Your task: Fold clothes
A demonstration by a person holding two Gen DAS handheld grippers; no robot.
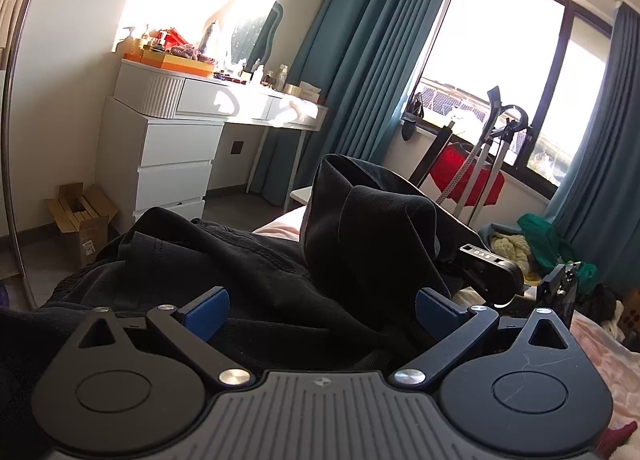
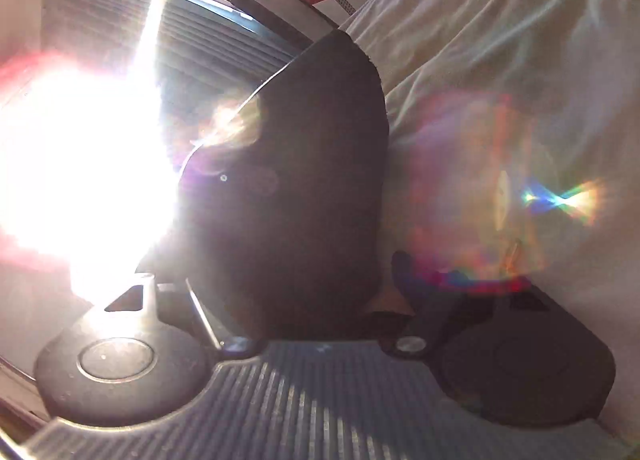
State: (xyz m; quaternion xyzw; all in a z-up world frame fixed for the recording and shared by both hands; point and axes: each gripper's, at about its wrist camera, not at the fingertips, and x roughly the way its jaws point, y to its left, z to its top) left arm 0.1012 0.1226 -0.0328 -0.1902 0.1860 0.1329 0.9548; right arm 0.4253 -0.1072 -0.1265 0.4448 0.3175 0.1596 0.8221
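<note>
A black garment (image 1: 224, 260) lies crumpled on the pale pink bed sheet (image 2: 500, 60). My left gripper (image 1: 322, 310) hovers low over it, open wide, its blue pads (image 1: 208, 312) not pressing any cloth. To the right, a raised fold of the same garment (image 1: 372, 220) drapes over the black body of my right gripper (image 1: 492, 272). In the right wrist view, rolled on its side and washed out by sun glare, black cloth (image 2: 300, 180) fills the space between the fingers of the right gripper (image 2: 296, 280). A thin gap shows beside the one visible finger (image 2: 402, 268); the other finger is hidden.
A white dresser and vanity (image 1: 172, 148) cluttered with bottles stands at the back left, a cardboard box (image 1: 80, 220) beside it. Teal curtains (image 1: 360, 60) frame a bright window. A steamer stand with red cloth (image 1: 468, 172) and a clothes pile (image 1: 536, 244) sit at right.
</note>
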